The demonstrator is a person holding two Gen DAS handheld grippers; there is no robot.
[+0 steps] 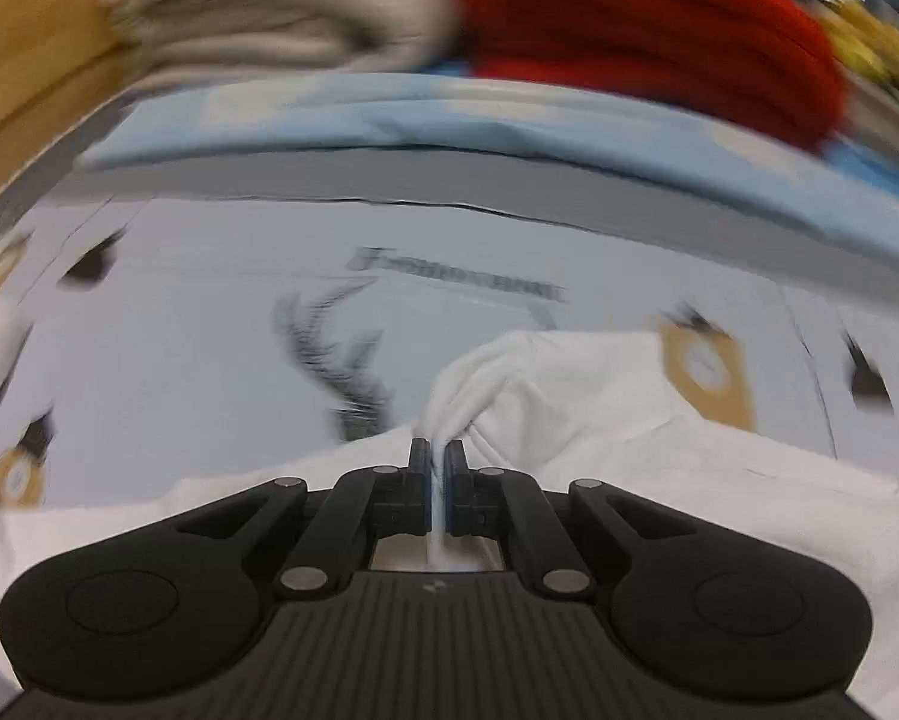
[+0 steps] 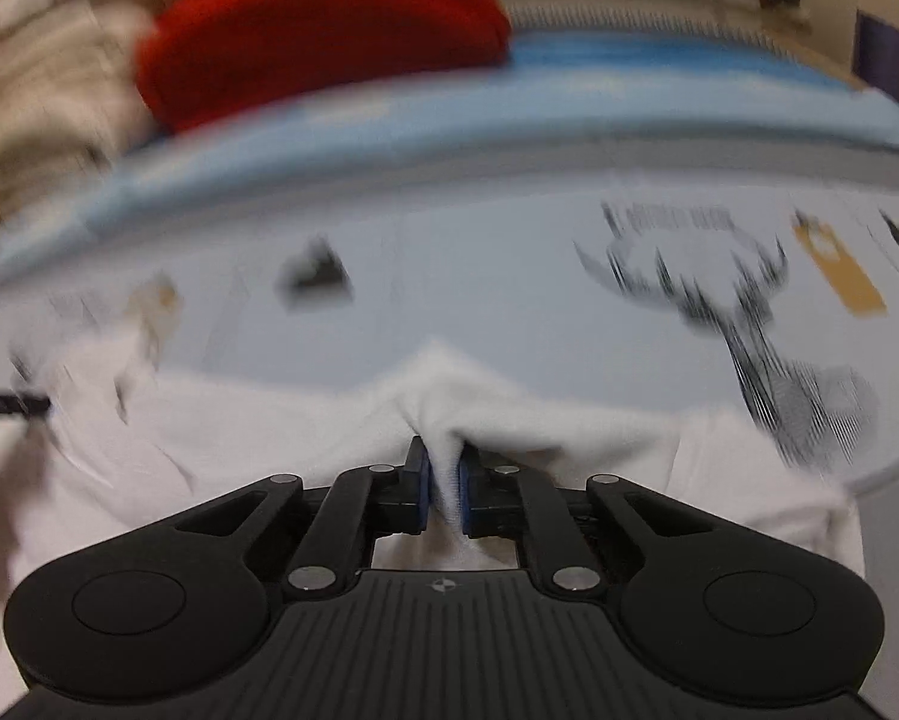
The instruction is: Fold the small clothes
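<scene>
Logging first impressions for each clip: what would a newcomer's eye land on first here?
Probably the bright red garment, bunched at the far edge beside a beige cloth. Next, the white garment in the foreground, pinched into a peak by both the left gripper and the right gripper. It lies on a pale printed sheet with a dark feathery design.
</scene>
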